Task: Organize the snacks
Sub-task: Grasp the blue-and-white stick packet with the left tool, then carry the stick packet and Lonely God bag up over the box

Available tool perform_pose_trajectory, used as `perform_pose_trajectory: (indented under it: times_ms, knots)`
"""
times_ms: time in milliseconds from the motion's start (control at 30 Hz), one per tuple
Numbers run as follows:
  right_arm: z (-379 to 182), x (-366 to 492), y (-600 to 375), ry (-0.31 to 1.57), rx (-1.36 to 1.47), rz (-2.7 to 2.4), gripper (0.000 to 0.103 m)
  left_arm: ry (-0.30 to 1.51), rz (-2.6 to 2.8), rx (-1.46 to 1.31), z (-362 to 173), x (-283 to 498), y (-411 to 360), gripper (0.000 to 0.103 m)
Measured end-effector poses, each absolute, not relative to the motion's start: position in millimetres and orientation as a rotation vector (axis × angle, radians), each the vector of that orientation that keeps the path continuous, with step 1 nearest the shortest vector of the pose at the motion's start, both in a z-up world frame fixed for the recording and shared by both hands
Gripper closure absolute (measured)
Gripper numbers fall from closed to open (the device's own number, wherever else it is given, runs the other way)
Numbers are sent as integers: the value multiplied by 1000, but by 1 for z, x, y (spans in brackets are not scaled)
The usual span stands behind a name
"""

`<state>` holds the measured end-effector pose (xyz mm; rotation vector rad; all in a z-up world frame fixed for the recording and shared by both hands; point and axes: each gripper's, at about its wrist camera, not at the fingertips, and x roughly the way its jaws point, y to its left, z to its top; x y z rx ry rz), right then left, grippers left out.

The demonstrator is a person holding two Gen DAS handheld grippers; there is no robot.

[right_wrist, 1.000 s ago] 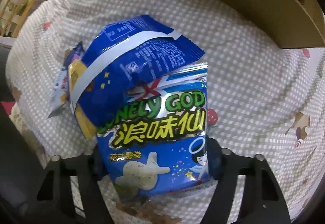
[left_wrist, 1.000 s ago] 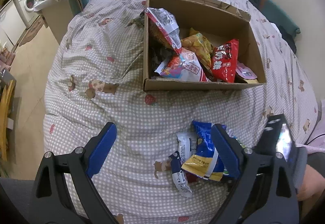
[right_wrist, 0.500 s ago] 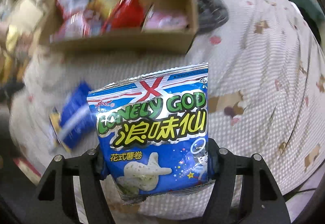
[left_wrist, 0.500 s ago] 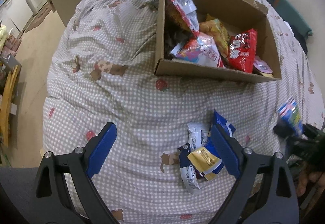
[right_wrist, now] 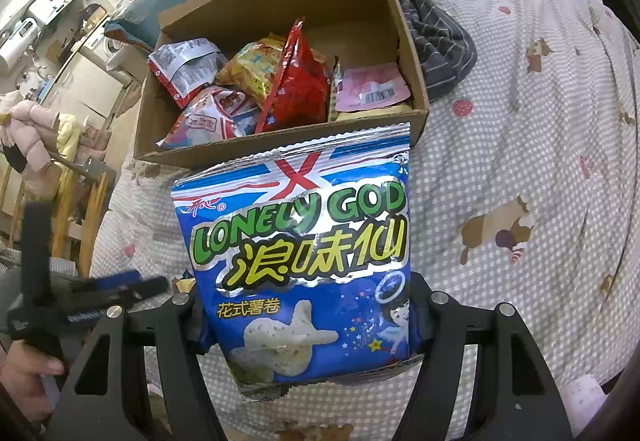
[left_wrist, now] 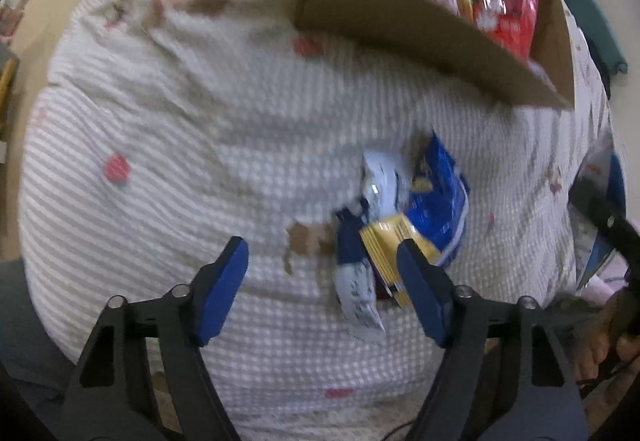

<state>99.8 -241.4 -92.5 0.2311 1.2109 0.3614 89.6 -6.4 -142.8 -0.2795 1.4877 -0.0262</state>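
My right gripper [right_wrist: 310,325] is shut on a blue Lonely God snack bag [right_wrist: 304,253] and holds it upright above the bed, just in front of a cardboard box [right_wrist: 280,153] holding several snack packs. My left gripper [left_wrist: 324,281] is open and empty, low over the bed, with a small pile of blue, white and yellow snack packs [left_wrist: 408,217] just beyond its right finger. The box [left_wrist: 400,25] lies further back in the left wrist view. The right gripper with its bag shows at that view's right edge [left_wrist: 600,209].
A checked bedspread [left_wrist: 180,141] covers the bed. A striped dark cloth [right_wrist: 436,37] lies right of the box. The bed's left edge drops to the floor, with furniture and appliances beyond [right_wrist: 60,53]. The left gripper shows at the right wrist view's left [right_wrist: 104,293].
My right gripper lifted the Lonely God bag off the pile and swung it up to face the box. My left gripper moved down and forward toward the remaining packs.
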Motion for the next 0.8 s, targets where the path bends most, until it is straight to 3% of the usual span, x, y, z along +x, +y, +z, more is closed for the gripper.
perform_pose_trajectory:
  times_ms: [233,333,367,800]
  knots:
    - [-93,97,-242,1223,236,362,33,1582,-90,-211,-166,80,-31,58]
    - [-95,99,-240,1225,231,364,33,1582,-105,-181,-167,81,-37,76]
    - [-96,99,-239,1228,229,367,33,1576,-104,-176,-165,81,-38,88]
    - [-98,99,-237,1225,223,368,33,1457,-19,-134,-138,82,-30,88]
